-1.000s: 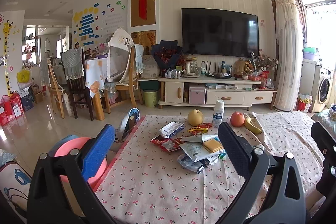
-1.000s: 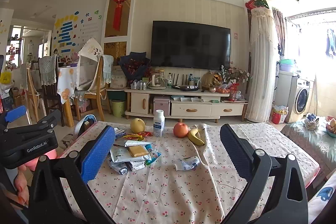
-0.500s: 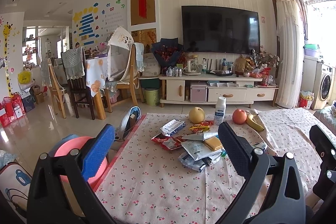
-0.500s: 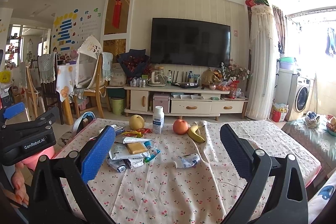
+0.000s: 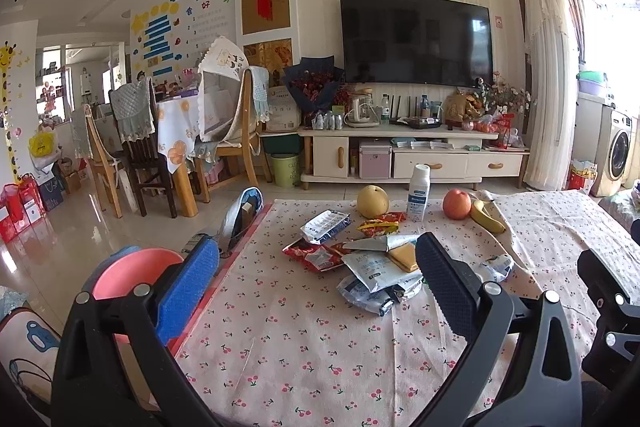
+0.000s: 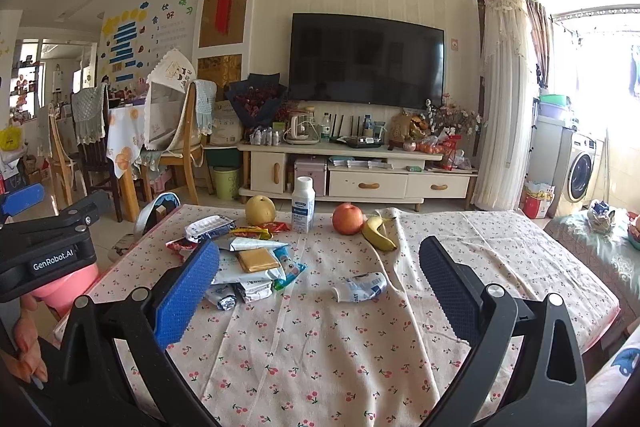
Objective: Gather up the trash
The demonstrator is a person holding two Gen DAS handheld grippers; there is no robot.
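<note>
Right gripper (image 6: 318, 293): jaws wide, empty, above cloth. Crumpled white-blue plastic wrapper (image 6: 360, 287) lies straight ahead between fingertips, long axis crosswise to jaws, slightly tilted. Left gripper (image 5: 316, 285): jaws wide, empty; heap of flattened snack and medicine packets (image 5: 366, 259) ahead, toward its right finger. Judgement: right gripper nearer lone wrapper, left nearer heap.

Surface: cherry-print tablecloth (image 6: 340, 355), creased. Far edge: yellow pear (image 6: 260, 209), white bottle (image 6: 303, 204), red apple (image 6: 347, 219), banana (image 6: 380, 233). Pink round bin (image 5: 134, 273) at table's left.
</note>
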